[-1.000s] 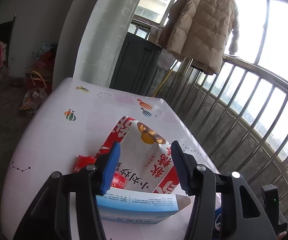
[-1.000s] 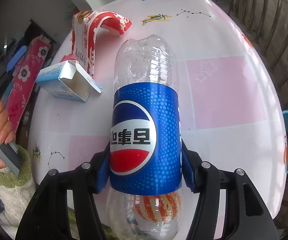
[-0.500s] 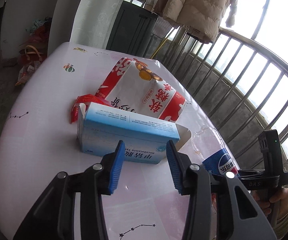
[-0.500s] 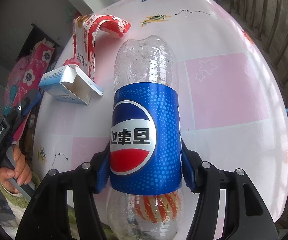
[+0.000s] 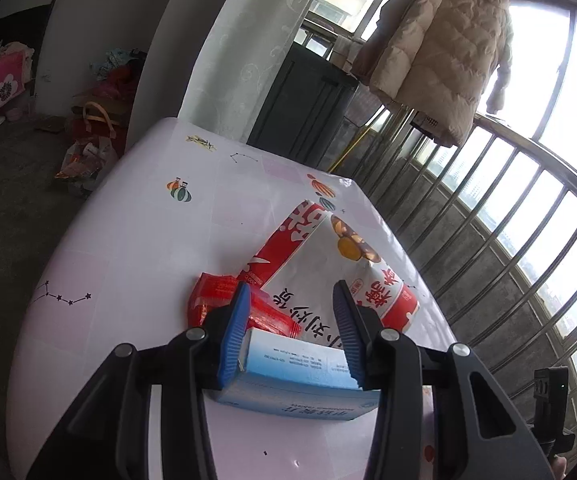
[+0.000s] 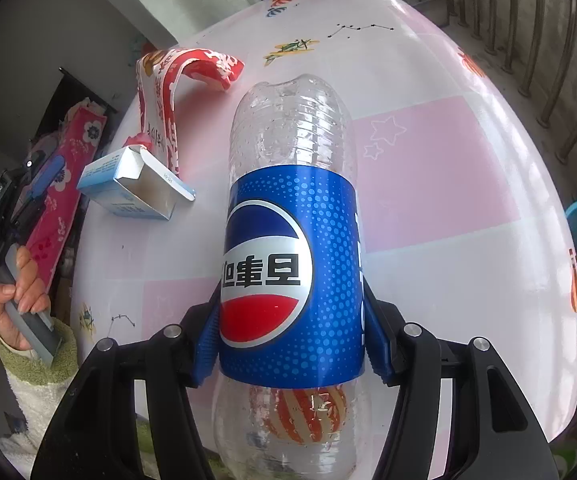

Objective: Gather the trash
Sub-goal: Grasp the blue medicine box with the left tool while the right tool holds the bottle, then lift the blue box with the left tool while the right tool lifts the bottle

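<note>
Clear plastic, blue-labelled: the bottle [image 6: 288, 248] is pinched in my right gripper [image 6: 288, 344], one piece collected. My left gripper [image 5: 290, 332] stands part-spread astride the blue carton [image 5: 300, 380] on the bench [image 5: 136, 248], pads apparently not yet pressing. Just beyond its fingertips lie a red wrapper [image 5: 216, 296] and a red-and-white snack bag [image 5: 328, 264], both left to gather.

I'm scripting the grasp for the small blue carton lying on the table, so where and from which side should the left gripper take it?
Grip the blue carton across its narrow width, on the two long side panels, coming along its length from the closed end, as the left gripper straddles it. The far end is an open flap and looks likely to crush.
</note>
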The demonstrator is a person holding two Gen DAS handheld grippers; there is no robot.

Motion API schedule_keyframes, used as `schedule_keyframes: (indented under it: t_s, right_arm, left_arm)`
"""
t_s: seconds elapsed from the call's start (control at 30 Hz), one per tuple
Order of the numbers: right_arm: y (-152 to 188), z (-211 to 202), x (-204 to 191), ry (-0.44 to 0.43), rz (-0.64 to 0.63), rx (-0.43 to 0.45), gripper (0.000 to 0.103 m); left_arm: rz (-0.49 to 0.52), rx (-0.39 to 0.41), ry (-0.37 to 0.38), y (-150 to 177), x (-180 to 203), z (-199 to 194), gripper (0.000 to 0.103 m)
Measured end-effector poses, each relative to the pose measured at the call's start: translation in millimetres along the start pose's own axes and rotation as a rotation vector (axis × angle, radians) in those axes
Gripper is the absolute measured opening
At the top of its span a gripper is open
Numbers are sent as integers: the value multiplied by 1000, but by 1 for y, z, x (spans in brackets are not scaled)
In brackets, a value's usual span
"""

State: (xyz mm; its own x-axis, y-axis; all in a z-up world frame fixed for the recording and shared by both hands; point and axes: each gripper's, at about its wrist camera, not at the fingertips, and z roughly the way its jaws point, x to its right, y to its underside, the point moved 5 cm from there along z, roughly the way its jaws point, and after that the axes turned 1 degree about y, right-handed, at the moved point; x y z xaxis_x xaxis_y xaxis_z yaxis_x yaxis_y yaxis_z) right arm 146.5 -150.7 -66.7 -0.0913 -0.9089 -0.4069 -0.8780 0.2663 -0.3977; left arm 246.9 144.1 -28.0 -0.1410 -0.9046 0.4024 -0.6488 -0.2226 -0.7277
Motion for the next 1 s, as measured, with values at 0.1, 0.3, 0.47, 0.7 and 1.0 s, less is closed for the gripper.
schedule_keyframes:
  t_s: [0.1,0.3,0.47,0.7,1.0]
  right_arm:
    - [0,-1,2,-4,7,3,56]
    - [-1,-2,3,-12,14,1,56]
    - [0,-2,4,-27,14,11,56]
    - [1,-4,7,-35,23,18,56]
    - [1,-3,8,-44,21,21,56]
  left_arm:
    - [22,-53,-33,15,-6,10,41]
    - [52,-179,75,68,-4,-40,41]
    - [-14,-244,164,92,-11,-67,41]
    - [-86,-111,163,48,-16,-54,41]
    - [-218,-287,287,71,-21,-3,55]
